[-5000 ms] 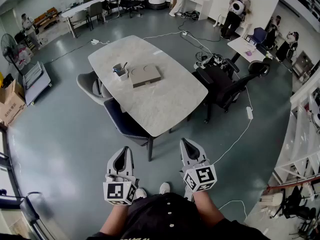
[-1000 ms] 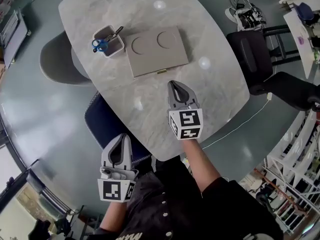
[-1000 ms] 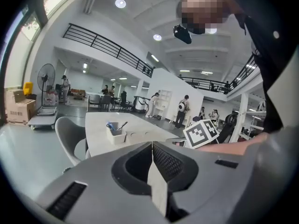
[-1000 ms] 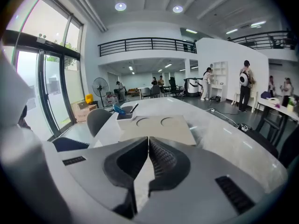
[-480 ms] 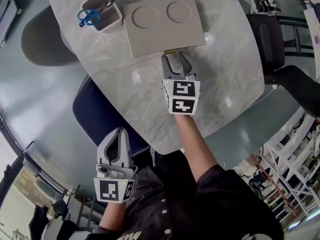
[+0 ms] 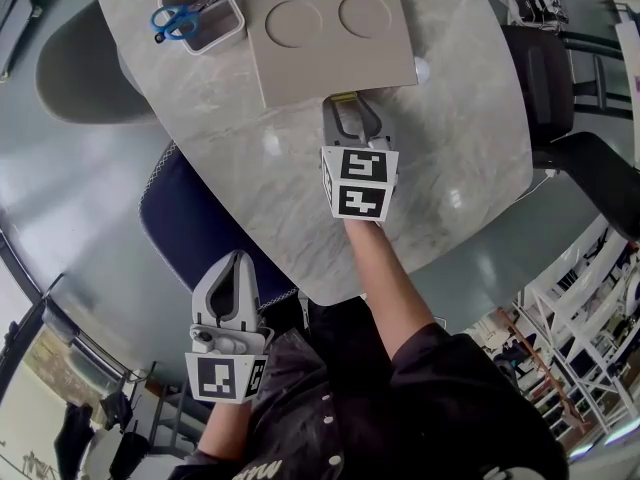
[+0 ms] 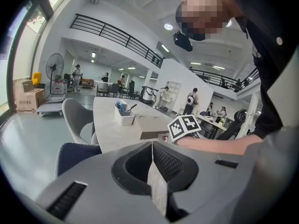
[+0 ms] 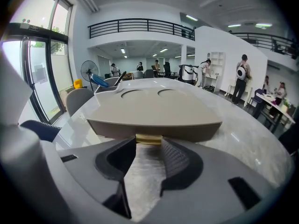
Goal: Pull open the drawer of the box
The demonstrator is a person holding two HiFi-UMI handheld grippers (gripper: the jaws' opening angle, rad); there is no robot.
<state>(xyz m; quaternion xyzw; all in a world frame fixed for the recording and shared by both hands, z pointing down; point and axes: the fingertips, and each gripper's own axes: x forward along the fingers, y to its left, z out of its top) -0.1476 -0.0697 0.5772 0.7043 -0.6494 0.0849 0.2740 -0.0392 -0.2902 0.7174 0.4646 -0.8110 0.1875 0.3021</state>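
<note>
A flat beige box [image 6: 330, 38] with two round recesses in its lid lies on the marble table [image 6: 250, 168]. Its small gold drawer handle [image 6: 343, 96] faces me. My right gripper [image 6: 352, 110] reaches to the box's front, jaws closing, and the handle [image 8: 148, 138] sits right at its fingertips. From the right gripper view, the box front [image 8: 154, 127] looks flush, so the drawer is closed. My left gripper [image 6: 232, 276] hangs off the table by my waist, above the blue chair, its jaws together and empty [image 7: 152, 148].
A white cup holding blue scissors [image 6: 198, 10] stands left of the box. A blue chair [image 6: 195, 218] is tucked under the near table edge, a grey chair [image 6: 75, 68] sits at the left and a black chair [image 6: 565, 98] at the right.
My right gripper moved forward across the table to the box front and its jaws went from shut to spread around the handle. The left gripper stayed low.
</note>
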